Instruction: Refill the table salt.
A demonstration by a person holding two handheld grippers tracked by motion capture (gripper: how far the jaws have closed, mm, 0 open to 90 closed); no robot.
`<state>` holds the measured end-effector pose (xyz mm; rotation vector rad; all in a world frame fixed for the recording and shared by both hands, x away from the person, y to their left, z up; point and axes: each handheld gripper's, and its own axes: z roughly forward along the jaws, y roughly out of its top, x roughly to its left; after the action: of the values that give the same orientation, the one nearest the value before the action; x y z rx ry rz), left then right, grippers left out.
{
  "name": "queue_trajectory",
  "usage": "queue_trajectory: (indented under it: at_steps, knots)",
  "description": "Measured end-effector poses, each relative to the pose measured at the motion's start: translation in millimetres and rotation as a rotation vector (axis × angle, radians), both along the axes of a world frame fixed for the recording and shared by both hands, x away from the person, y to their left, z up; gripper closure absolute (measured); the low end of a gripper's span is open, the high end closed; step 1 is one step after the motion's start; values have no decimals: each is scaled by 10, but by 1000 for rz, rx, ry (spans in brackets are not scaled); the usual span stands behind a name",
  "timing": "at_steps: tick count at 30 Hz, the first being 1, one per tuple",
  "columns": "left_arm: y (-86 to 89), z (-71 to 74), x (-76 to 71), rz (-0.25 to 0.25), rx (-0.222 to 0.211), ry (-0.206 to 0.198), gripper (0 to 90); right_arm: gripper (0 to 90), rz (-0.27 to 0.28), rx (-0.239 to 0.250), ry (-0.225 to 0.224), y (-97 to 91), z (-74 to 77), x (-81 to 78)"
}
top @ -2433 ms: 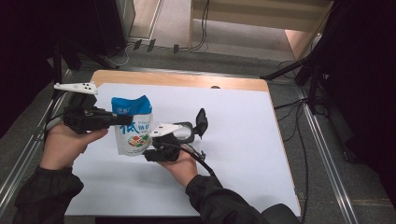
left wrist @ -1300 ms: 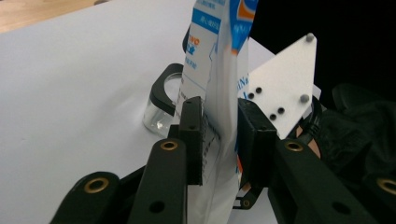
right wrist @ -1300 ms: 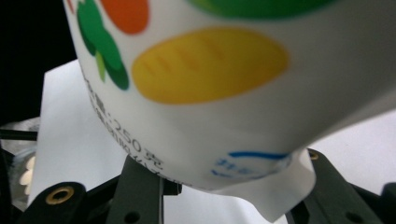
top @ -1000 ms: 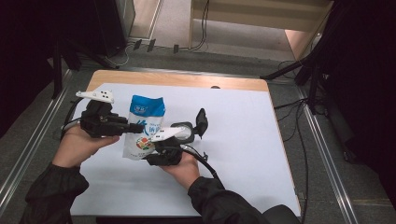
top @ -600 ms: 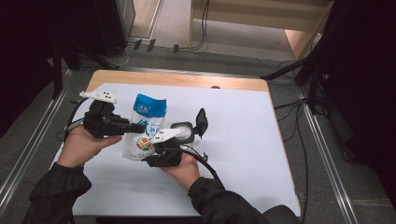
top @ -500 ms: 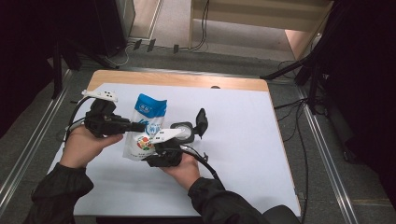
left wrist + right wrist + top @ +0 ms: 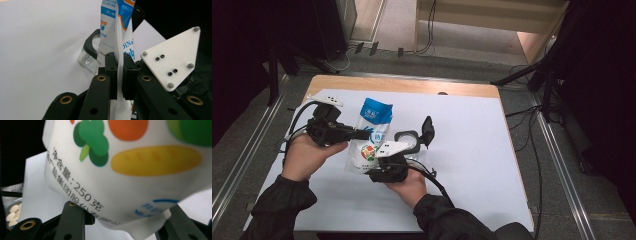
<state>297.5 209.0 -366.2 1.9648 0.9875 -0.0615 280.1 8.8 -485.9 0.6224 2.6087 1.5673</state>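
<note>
At centre left of the high view, the left gripper (image 7: 358, 134) pinches the side edge of a blue-and-white pouch (image 7: 369, 136), its jaws pressed onto the thin seam. Just right, the right gripper (image 7: 373, 172) clamps the pouch's lower end between its jaws. A clear jar (image 7: 408, 145) with a black flip lid stands beside it on the white table (image 7: 472, 145).

Bright table, dark surrounds, pouch (image 7: 130, 177) perhaps blurred
</note>
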Motion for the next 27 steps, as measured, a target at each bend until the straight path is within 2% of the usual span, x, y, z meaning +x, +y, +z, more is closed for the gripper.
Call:
queue_trajectory:
  at_steps: [2, 5, 9, 11, 14, 17, 23, 27]
  knots:
    - [-11, -14, 4, -30, -25, -5, 825, 606, 14, 16, 1, -3, 12, -11]
    - [-54, -37, -1, -63, -11, -21, 768, 610, 31, 24, 4, 9, 15, -45]
    - [-83, -97, 10, -81, -12, -3, 744, 611, 39, 12, 8, 17, -15, -76]
    - [-89, -125, 16, -79, -13, -2, 755, 611, 38, 5, 7, 14, -30, -83]
    - [-123, -144, 31, -69, -13, 3, 827, 612, 36, 3, 11, 2, -47, -82]
    - [-162, -163, 47, -67, -11, 10, 862, 611, 26, 1, 10, -18, -58, -77]
    - [-191, -199, 94, -74, 2, 23, 876, 605, 12, -3, 13, -47, -91, -86]
    - [-203, -227, 141, -61, 17, 47, 878, 554, -15, -15, -10, -77, -91, -106]
